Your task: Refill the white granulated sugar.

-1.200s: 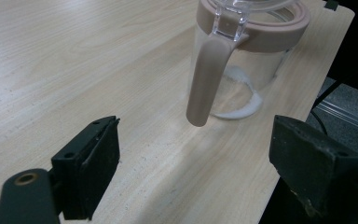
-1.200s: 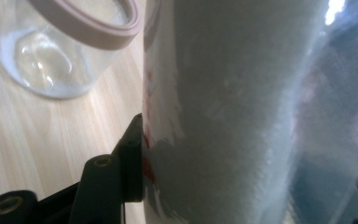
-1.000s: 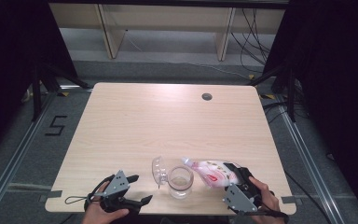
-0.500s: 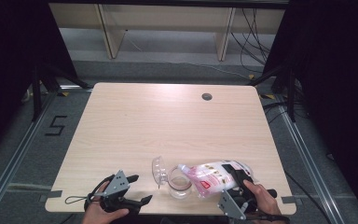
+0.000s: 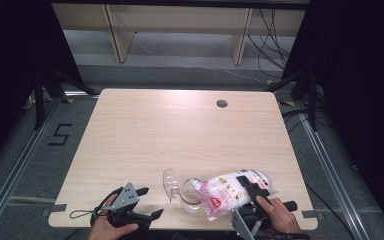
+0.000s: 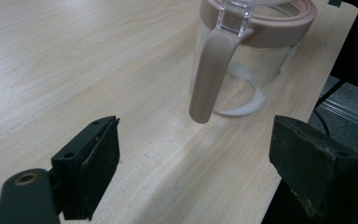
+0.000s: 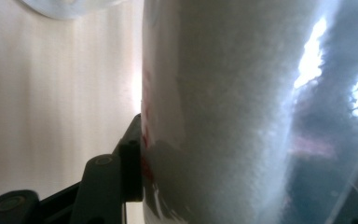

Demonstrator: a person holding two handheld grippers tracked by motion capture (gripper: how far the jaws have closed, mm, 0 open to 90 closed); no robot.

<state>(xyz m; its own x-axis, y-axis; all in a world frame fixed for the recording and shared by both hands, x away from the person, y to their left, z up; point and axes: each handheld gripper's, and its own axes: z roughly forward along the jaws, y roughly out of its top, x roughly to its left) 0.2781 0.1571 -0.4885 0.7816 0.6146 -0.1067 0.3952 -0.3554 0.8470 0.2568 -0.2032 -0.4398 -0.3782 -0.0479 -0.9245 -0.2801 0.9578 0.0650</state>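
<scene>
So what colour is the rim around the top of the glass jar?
The rim is a dusty pinkish beige, matching its clasp; the left gripper view shows it best.

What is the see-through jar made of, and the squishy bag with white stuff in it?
The clear round jar with a dull pinkish-beige rim and handle looks like glass or hard clear plastic: glossy, and the table shows through it. The rim seems matt plastic. The clear bag of white grains with red print looks like thin shiny plastic film: it crinkles and glints.

Both grippers black: left gripper [image 5: 147, 202] carries grey three-cornered plate, thin black cable loop; blocky screwed jaws. Right gripper [image 5: 247, 187] likewise black.
</scene>
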